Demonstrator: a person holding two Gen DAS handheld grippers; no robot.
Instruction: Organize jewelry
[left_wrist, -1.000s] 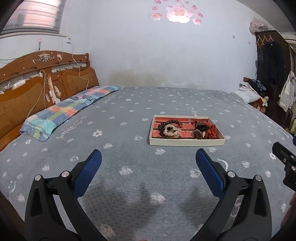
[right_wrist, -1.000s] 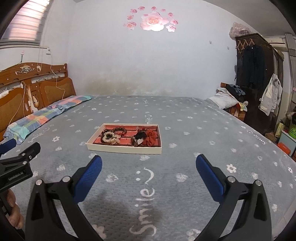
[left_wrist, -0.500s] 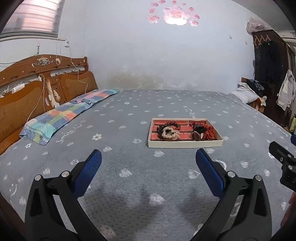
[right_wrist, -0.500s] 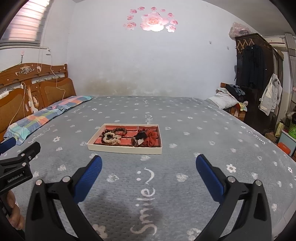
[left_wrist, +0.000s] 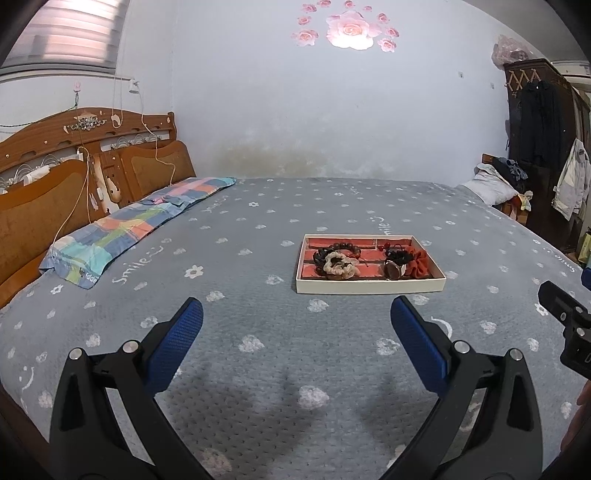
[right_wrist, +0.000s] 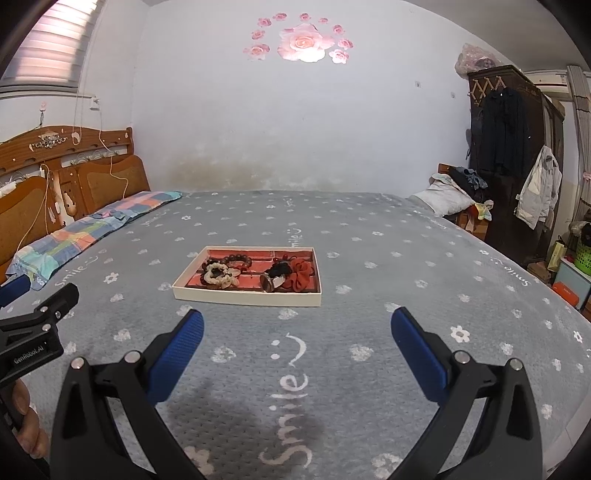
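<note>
One shallow cream tray (left_wrist: 369, 286) on the grey bed (left_wrist: 240, 229), at twelve o'clock, holding one cream scrunchie (left_wrist: 340, 266), one red scrunchie (left_wrist: 419, 263), one bead bracelet (left_wrist: 338, 248), left hand-held gripper (left_wrist: 295, 312) and right hand-held gripper (right_wrist: 297, 321) both spread apart, empty.

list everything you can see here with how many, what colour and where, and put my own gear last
tray: one, cream with red lining, middle of the bed
bead bracelet: one, dark brown, tray's left half
cream scrunchie: one, on the bracelet's near side
red scrunchie: one, tray's right end
black scrunchie: one, beside the red one
blanket: one, grey with white flowers, covering the bed
pillow: one, multicolour checks, by the headboard
headboard: one, brown wood, left
wardrobe: one, dark, right wall
left gripper: blue pads, jaws open
right gripper: blue pads, jaws open
</note>
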